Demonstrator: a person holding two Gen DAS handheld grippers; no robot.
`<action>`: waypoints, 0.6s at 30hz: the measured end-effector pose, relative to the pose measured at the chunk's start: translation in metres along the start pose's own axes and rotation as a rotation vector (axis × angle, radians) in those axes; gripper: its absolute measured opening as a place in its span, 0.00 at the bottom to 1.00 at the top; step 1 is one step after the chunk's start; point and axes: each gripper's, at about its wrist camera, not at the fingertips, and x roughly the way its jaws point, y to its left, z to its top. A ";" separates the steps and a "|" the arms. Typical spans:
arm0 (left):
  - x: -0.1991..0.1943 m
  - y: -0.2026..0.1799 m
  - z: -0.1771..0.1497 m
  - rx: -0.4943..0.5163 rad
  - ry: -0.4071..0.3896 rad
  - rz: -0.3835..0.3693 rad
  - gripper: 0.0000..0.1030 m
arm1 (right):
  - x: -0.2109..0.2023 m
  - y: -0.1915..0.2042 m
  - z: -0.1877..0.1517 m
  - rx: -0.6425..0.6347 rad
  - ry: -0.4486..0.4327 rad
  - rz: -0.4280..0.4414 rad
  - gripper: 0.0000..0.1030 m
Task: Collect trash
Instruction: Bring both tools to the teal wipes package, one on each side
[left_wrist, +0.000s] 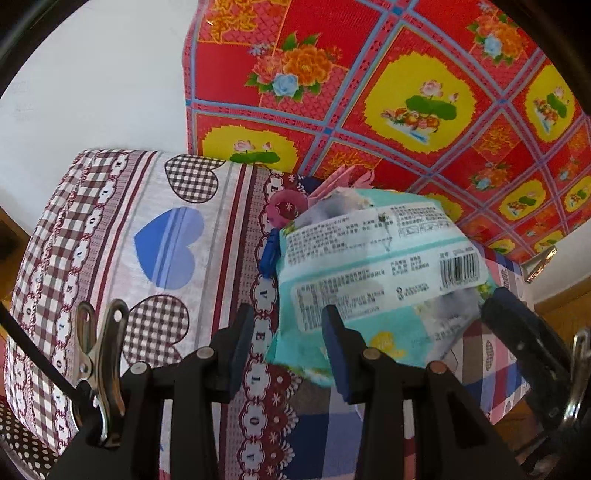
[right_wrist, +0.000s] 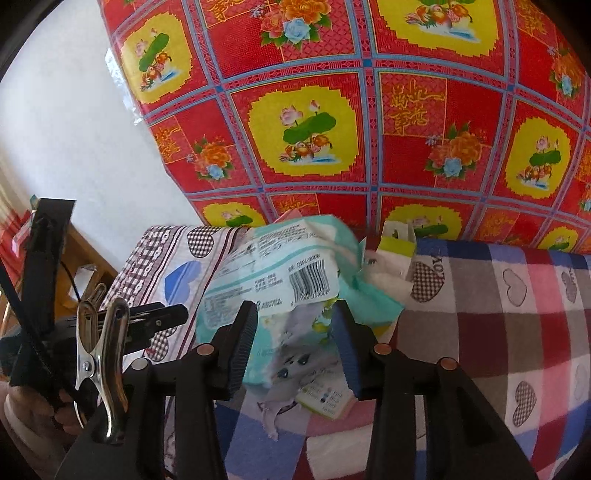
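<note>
A crumpled teal and white snack wrapper (left_wrist: 373, 266) with a barcode lies on the bed against a pillow. My left gripper (left_wrist: 288, 350) is open, its right finger over the wrapper's lower edge. My right gripper (right_wrist: 293, 343) is open with the wrapper (right_wrist: 280, 280) between its fingers. A torn green and white paper scrap (right_wrist: 325, 400) lies just below it. A white and lime carton piece (right_wrist: 397, 240) sits behind the wrapper. The right gripper shows at the right of the left wrist view (left_wrist: 524, 332).
A heart-patterned pillow (left_wrist: 140, 236) is on the left. A red floral quilt bundle (right_wrist: 369, 122) stands behind. A blue clothespin (left_wrist: 267, 254) and pink items (left_wrist: 286, 206) lie by the wrapper. The checked bedsheet (right_wrist: 498, 314) spreads right. A white wall (left_wrist: 92, 85) is at left.
</note>
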 end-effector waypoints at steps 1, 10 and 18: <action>0.003 -0.001 0.001 0.001 0.003 0.001 0.39 | 0.001 -0.001 0.002 -0.005 0.000 -0.001 0.47; 0.022 -0.003 0.005 -0.001 0.028 -0.018 0.56 | 0.003 -0.005 0.014 -0.017 -0.014 -0.012 0.56; 0.040 -0.001 0.004 -0.024 0.063 -0.037 0.62 | 0.021 -0.013 0.019 -0.027 0.021 -0.023 0.57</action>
